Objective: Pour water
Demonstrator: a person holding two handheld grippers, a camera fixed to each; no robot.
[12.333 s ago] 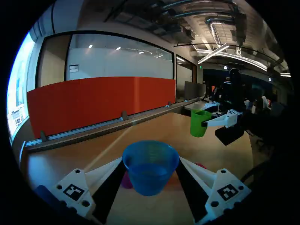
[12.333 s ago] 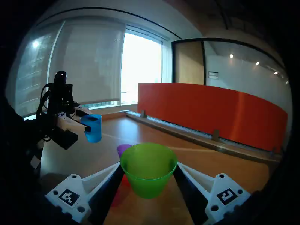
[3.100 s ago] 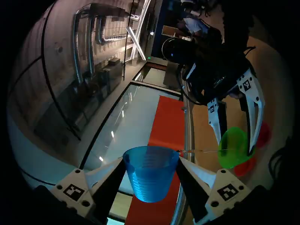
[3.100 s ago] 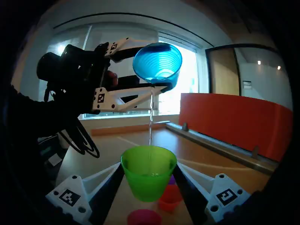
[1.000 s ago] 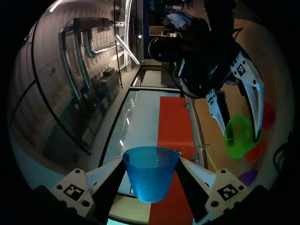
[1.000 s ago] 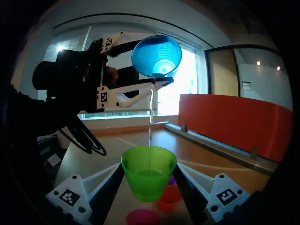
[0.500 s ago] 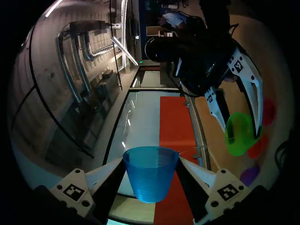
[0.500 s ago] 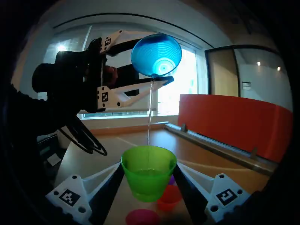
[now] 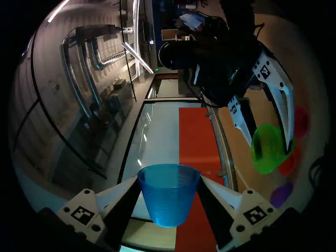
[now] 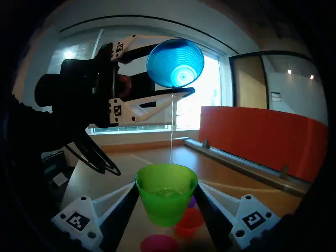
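In the right gripper view, the left gripper (image 10: 185,69) is clamping the blue cup (image 10: 175,63) between both fingers at the upper centre of the frame. It is tipping the cup so far that the mouth is facing the camera. A thin thread of water (image 10: 171,126) is falling from the cup's lower lip into the green cup (image 10: 166,193) at the lower centre. The right gripper (image 10: 166,187) is pinching that cup upright, one finger pressing on each side wall, and a shallow pool is gathering inside. Both cups are looking like thin, smooth plastic, so they are probably feeling light and giving a little under pressure. The blue one is likely nearing empty and weighing almost nothing, while the green one is taking on weight and liquid that can slosh. The tapered walls are offering the best hold high up, just under the rim, where the widening shape is resisting a downward slip. A harder squeeze is risking a bowed wall and a spill. An orange cup (image 10: 190,222) and a pink cup (image 10: 159,242) are sitting on the table (image 10: 252,189) just below the green cup, near the bottom edge of the frame.
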